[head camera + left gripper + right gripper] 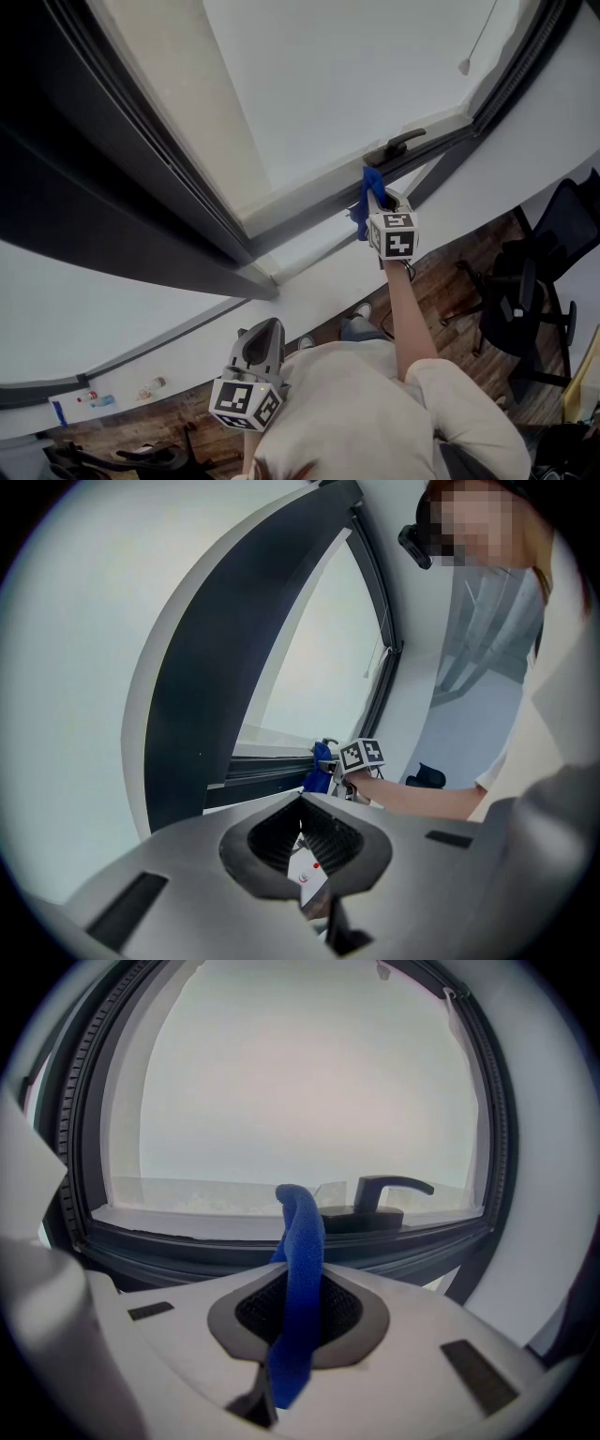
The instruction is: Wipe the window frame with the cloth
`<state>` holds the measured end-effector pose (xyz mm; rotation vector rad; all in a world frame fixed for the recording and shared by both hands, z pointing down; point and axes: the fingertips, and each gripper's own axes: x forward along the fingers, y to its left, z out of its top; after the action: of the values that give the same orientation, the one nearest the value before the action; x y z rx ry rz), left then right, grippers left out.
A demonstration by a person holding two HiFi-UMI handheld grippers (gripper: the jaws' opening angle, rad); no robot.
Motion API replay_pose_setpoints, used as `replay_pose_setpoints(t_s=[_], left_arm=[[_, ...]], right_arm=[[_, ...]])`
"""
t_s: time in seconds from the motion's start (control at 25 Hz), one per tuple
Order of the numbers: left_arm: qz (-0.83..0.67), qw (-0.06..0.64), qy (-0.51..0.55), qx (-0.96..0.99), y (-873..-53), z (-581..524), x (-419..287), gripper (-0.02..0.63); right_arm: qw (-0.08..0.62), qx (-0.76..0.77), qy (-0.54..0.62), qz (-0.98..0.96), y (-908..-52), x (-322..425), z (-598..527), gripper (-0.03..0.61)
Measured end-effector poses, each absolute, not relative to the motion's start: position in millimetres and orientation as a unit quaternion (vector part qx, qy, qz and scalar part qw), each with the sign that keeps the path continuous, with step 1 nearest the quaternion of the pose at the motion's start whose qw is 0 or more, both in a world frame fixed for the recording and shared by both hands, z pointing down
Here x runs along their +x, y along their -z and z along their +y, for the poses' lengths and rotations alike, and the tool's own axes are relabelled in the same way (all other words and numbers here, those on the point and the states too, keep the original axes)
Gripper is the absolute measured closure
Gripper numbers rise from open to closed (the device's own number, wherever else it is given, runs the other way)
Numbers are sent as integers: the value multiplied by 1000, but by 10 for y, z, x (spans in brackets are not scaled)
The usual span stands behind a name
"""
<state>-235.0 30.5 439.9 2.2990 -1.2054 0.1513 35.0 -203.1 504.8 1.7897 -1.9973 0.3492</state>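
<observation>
Item 1. Right hand-held gripper (pixel 298 1316): I read its jaws as clamped on the blue cloth (pixel 302 1232). It is raised on an outstretched forearm (pixel 410 309).

Item 2. Blue cloth: a narrow folded strip. It runs up through the right hand-held gripper's jaws, and its rounded free end stands past their tips. A short tail hangs out behind the jaws. From the head view the free end lies over the dark lower rail. I cannot tell whether it actually presses on it.

Item 3. Window frame (pixel 225 1241): dark. Its lower rail runs directly ahead of the right hand-held gripper's jaws, and its side members curve up on both sides.

Item 4. Window handle (pixel 386 1188): a dark lever on the lower rail, just right of the cloth's tip and apart from it.

Item 5. Pane (pixel 300 1091): bright and pale, beyond the rail.

Item 6. Sill (pixel 309 281): white, below the right hand-held gripper.

Item 7. Left hand-held gripper (pixel 262 342): jaws together with nothing between them. It is held low by the torso, well apart from the right one, and points toward the same window.

Item 8. Office chair (pixel 525 291): black, on the wood floor (pixel 450 272), below and to the right of the right hand-held gripper.
</observation>
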Motion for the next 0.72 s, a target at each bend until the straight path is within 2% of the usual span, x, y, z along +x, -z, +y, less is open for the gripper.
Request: replay_pose_setpoints(t_s=[0.72], left_arm=[[-450, 268, -57, 850, -4400, 257, -2322, 604]], right_arm=[[213, 665, -129, -704, -5032, 627, -2114, 529]])
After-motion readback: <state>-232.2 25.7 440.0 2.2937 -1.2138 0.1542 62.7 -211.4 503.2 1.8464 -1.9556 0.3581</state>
